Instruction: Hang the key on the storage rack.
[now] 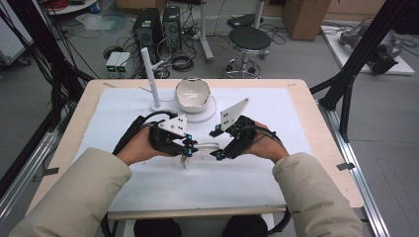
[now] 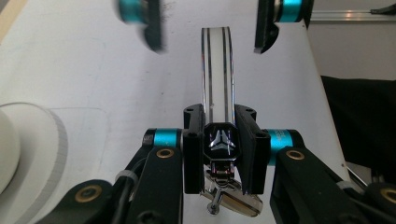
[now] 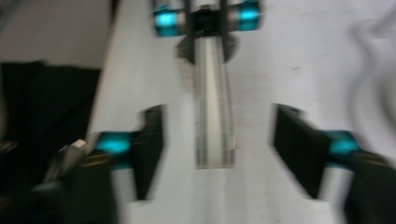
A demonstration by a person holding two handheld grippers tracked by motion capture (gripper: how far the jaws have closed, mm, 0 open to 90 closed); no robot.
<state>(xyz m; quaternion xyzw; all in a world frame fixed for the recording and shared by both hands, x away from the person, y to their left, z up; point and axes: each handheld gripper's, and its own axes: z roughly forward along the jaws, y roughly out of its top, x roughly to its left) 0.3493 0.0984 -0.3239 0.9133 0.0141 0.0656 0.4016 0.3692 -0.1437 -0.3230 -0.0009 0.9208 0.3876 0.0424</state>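
White cloth (image 1: 276, 173) covers most of the pale wooden table (image 1: 323, 148), matte and slightly fuzzy. At the far middle sits a round white base (image 1: 210, 111) with a cracked-looking white bowl (image 1: 192, 94) on it, and just left of that a slim white post (image 1: 149, 76) stands upright on its own small disc.

Two beige padded sleeves (image 1: 74, 197) come in from the near edge. The left gripper (image 1: 188, 148) and right gripper (image 1: 217, 154) meet over the middle of the cloth, each black with teal collars and a grey three-cornered plate on top.

Between them runs a clear strap (image 1: 207, 146), a narrow curved band of glossy plastic with two dark lines along its length. Its long axis lies left to right across the table, from one gripper toward the other. In the left gripper view the strap (image 2: 217, 70) arcs away from the camera, and the left jaws are clamped on its near end at a dark faceted buckle (image 2: 222, 140) with a silver emblem. A small metal pin (image 2: 215, 205) hangs below.

In the right gripper view, blurred, the strap's free end (image 3: 214, 140) lies between the right jaws, which stand wide apart and clear of it.
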